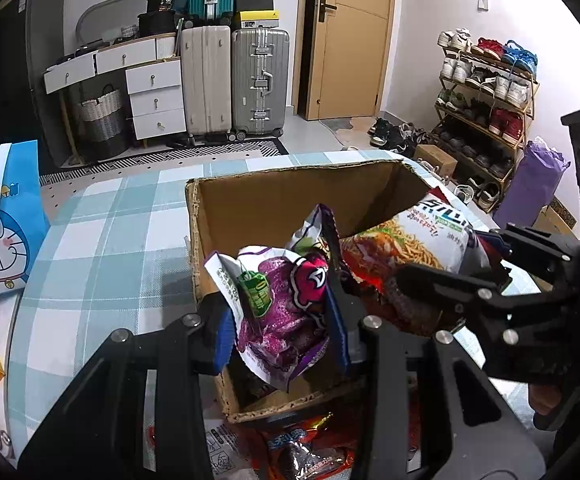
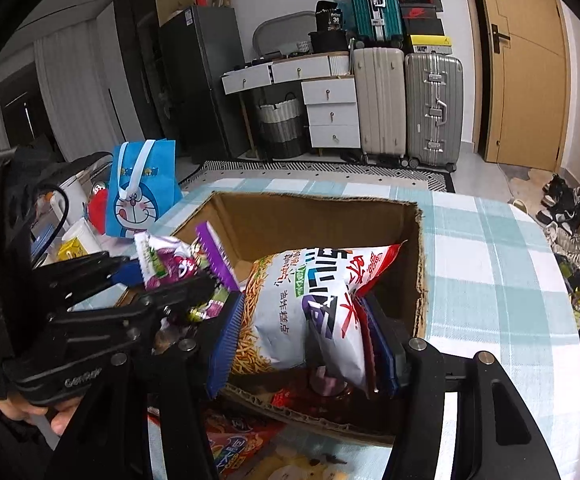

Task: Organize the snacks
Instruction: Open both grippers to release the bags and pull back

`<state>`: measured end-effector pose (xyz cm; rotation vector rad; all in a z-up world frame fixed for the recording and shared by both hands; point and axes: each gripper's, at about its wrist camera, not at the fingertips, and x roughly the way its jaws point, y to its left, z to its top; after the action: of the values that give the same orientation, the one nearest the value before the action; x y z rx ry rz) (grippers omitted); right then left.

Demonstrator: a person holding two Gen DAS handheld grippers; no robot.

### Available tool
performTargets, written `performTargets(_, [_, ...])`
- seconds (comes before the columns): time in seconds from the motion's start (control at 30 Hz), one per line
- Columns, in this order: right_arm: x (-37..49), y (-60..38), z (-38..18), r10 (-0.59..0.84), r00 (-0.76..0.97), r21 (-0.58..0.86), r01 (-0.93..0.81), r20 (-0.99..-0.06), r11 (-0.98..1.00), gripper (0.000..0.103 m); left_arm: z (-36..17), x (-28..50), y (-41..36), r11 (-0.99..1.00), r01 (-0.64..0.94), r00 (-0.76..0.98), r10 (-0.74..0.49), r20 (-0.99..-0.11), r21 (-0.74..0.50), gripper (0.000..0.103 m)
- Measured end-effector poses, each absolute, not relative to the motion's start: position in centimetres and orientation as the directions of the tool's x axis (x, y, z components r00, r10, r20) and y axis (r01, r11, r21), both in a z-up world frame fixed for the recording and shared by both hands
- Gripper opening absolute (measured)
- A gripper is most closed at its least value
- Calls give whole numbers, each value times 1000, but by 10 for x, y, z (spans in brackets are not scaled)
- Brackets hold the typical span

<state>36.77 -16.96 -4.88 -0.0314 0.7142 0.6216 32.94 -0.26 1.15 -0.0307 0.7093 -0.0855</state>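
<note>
An open cardboard box (image 1: 274, 196) (image 2: 313, 216) stands on a table with a blue and white check cloth. My left gripper (image 1: 284, 332) is shut on a purple snack bag (image 1: 286, 312), held over the near part of the box. In the right wrist view that purple snack bag (image 2: 170, 264) shows at the left with the left gripper (image 2: 166, 284) on it. My right gripper (image 2: 309, 344) is shut on a white and red noodle snack bag (image 2: 301, 304), held inside the box opening. In the left wrist view the noodle snack bag (image 1: 413, 236) hangs at the right from the right gripper (image 1: 473, 264).
More snack packets (image 1: 305, 452) (image 2: 242, 440) lie on the table in front of the box. A blue cartoon bag (image 1: 2, 216) (image 2: 142, 192) stands at the left. Suitcases (image 1: 260, 80), drawers and a shoe rack (image 1: 485, 92) stand beyond the table.
</note>
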Motion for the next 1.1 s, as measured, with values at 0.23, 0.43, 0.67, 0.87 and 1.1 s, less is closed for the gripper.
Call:
performTargets(0.23, [361,-169,-49,519,582,175,-544,-626,821,58,12,318,-2,996,68,752,-94,-652,-65,36])
performTargets(0.43, [350,-187,-31,543,633,191,-538,-551,821,77,26,293,-2,995,75,767,-103,-633,-70,71])
performTargets(0.67, [326,-220,-14,519,667,184,-508,-534,842,102,44,254,-7,996,80,792,-87,-605,-37,87])
performTargets(0.87, [299,-247,-28,477,665,166,-476,-576,864,102,48,213,-5,997,61,797,-74,-599,-43,102])
performTargets(1.1, [278,-262,-45,466,640,189,-454,-611,871,102,33,175,3,997,49,777,-79,-624,-65,102])
